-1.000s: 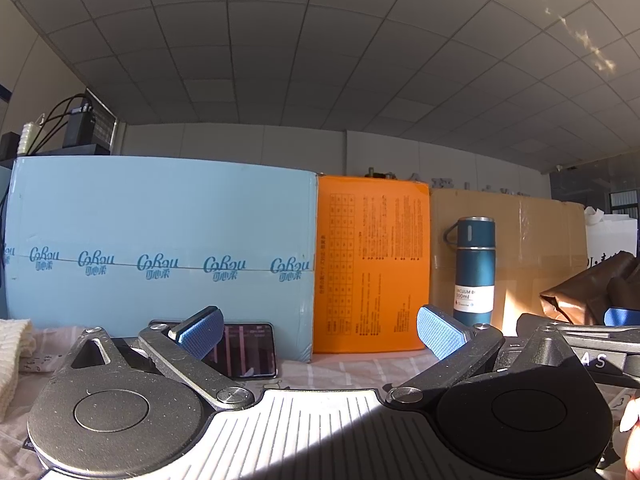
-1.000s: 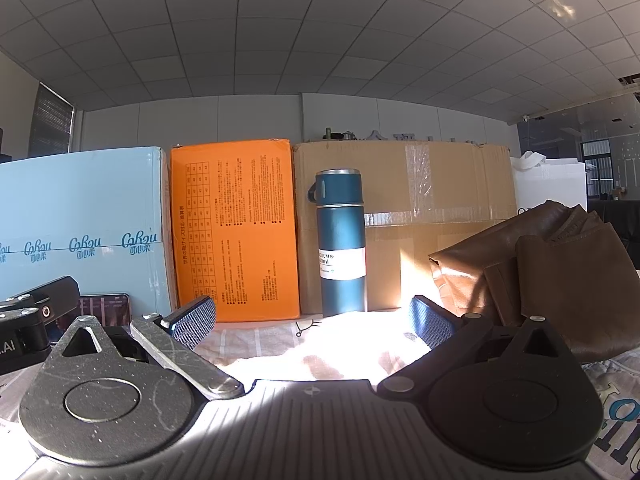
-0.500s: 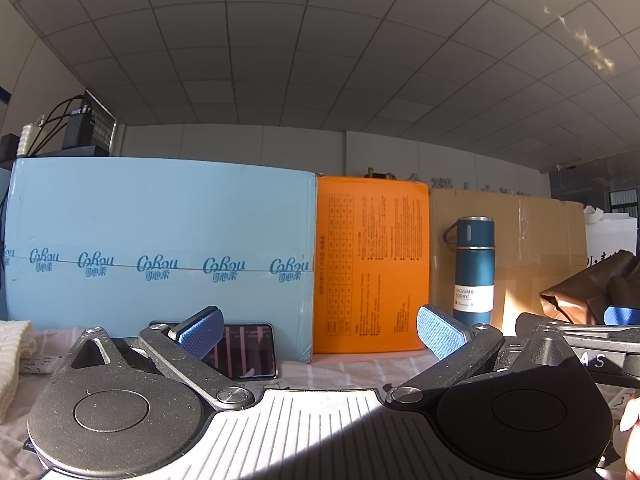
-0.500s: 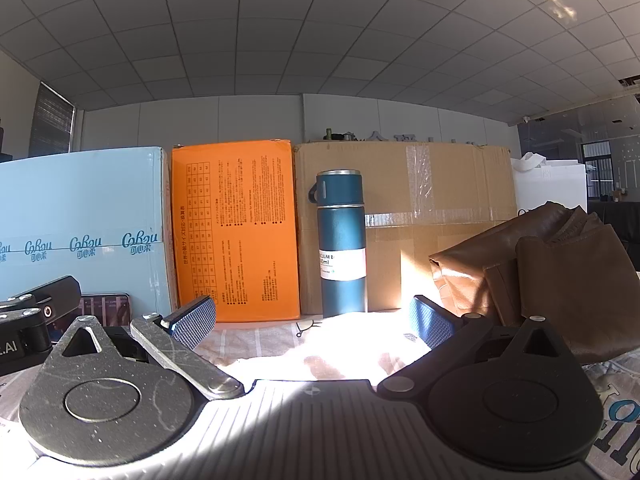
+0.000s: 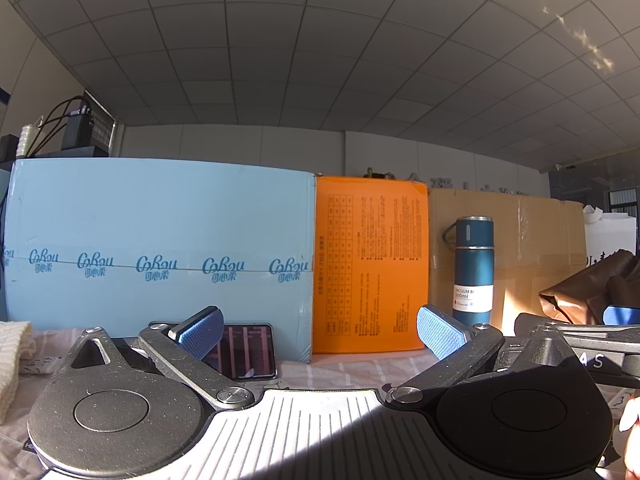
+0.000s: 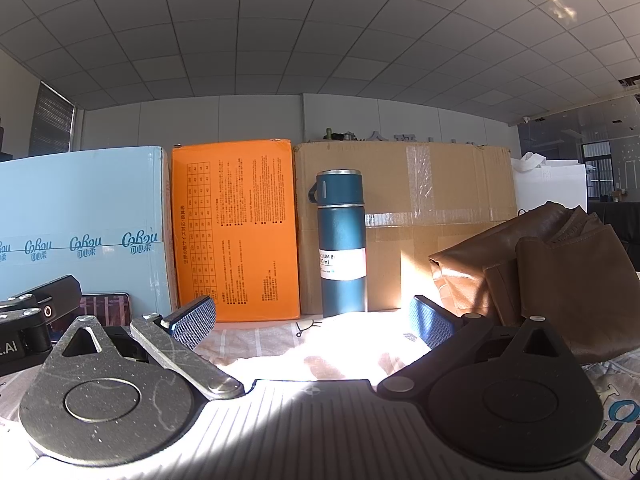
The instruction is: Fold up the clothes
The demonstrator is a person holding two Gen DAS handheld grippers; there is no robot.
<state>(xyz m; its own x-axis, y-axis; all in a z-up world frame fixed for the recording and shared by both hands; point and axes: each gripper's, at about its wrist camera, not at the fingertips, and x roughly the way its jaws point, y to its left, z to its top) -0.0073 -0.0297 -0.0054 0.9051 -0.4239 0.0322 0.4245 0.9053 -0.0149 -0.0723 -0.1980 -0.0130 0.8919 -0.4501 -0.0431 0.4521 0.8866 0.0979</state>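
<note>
Left wrist: left gripper (image 5: pixel 320 330), right gripper (image 6: pixel 314 320) fingers spread, empty — could topple flask (image 6: pixel 342 244) reaching brown garment (image 6: pixel 560 272).

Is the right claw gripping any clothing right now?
No. The right claw stands open with nothing between its pads, only the sunlit cloth beyond.

Low sunlight streaks a grid of white ceiling tiles (image 6: pixel 320 40) above a plain white wall (image 6: pixel 260 120). Light-blue (image 5: pixel 160 240), orange (image 5: pixel 372 264) and brown cardboard boxes (image 6: pixel 440 208) line the back of the tabletop (image 6: pixel 340 340), where a bright patch falls.
</note>
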